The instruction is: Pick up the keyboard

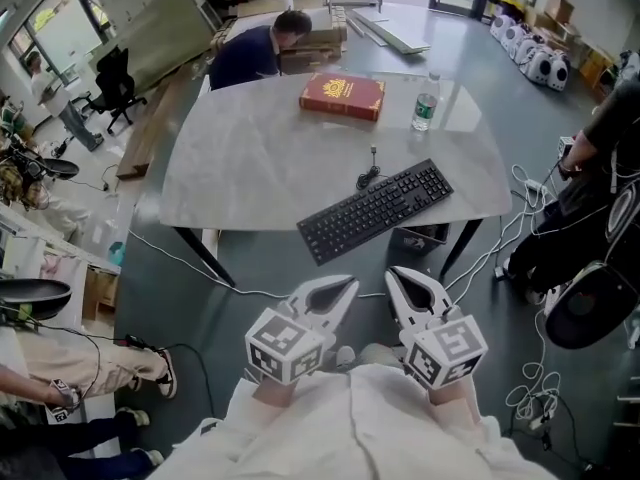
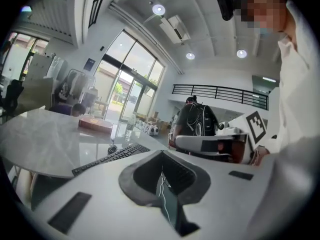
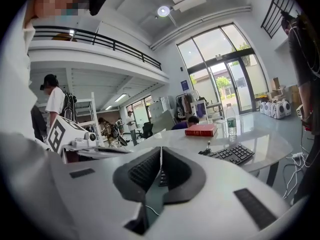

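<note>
Keyboard [image 1: 375,211] lies angled at the worktop's [image 1: 250,158] near edge, right of centre, untouched. Left tool [image 1: 343,286] and right tool [image 1: 397,274] are both clenched on nothing, side by side near of that edge - probably paired to take the keyboard's two ends.

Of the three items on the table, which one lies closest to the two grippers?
The black keyboard, lying askew at the near edge of the table; the red book and the upright water bottle sit farther back.
</note>
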`<state>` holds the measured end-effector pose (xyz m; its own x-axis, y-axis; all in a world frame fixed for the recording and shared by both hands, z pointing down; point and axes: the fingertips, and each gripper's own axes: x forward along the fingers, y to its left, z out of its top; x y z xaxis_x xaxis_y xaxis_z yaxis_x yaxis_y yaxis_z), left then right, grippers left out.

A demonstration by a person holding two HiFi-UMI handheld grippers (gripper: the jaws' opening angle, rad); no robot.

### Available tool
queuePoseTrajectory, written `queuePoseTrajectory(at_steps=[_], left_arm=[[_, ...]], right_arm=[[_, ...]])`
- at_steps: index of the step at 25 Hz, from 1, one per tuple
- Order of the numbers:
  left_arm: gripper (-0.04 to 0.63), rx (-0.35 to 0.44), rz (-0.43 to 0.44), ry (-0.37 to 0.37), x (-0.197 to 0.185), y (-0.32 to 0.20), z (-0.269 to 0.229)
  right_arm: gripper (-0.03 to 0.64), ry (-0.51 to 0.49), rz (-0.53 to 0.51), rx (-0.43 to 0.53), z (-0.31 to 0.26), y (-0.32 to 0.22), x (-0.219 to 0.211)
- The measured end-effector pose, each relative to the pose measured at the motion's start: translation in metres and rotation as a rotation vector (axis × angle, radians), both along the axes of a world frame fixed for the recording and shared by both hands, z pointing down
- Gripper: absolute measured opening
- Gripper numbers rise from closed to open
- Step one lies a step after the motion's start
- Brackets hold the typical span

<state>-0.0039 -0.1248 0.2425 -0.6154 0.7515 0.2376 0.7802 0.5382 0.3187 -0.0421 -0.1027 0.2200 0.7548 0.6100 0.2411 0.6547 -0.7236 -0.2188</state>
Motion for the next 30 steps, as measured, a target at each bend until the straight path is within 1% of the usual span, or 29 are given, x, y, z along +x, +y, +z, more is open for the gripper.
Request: queuePoseTrajectory(at_steps=[2, 6, 10, 20, 25, 30], left_arm=[[0.014, 0.009, -0.008, -0.013, 0.005, 0.007, 0.004], [0.014, 0.04, -0.035, -0.01, 0.015, 0.019, 0.011], [0.014, 0.047, -0.037, -0.019, 0.019, 0.037, 0.01], [0.014, 0.032, -0.069, -0.02, 0.028, 0.098, 0.004], [0.014, 0.029, -0.108, -0.039, 0.031, 0.131, -0.001], [0.014, 0.023, -0.144, -0.061, 0.025, 0.157, -0.005]], right_arm=[[0.034, -0.01, 0.007, 0.008, 0.003, 0.007, 0.002], [0.034, -0.018, 0.011, 0.045, 0.01, 0.016, 0.007], [0.034, -0.029, -0.006, 0.047, 0.01, 0.03, 0.014], [0.034, -0.03, -0.059, 0.036, 0.003, 0.097, 0.024], [0.034, -0.024, -0.09, 0.029, -0.003, 0.13, 0.026], [0.034, -0.037, -0.14, 0.025, -0.004, 0.152, 0.025]])
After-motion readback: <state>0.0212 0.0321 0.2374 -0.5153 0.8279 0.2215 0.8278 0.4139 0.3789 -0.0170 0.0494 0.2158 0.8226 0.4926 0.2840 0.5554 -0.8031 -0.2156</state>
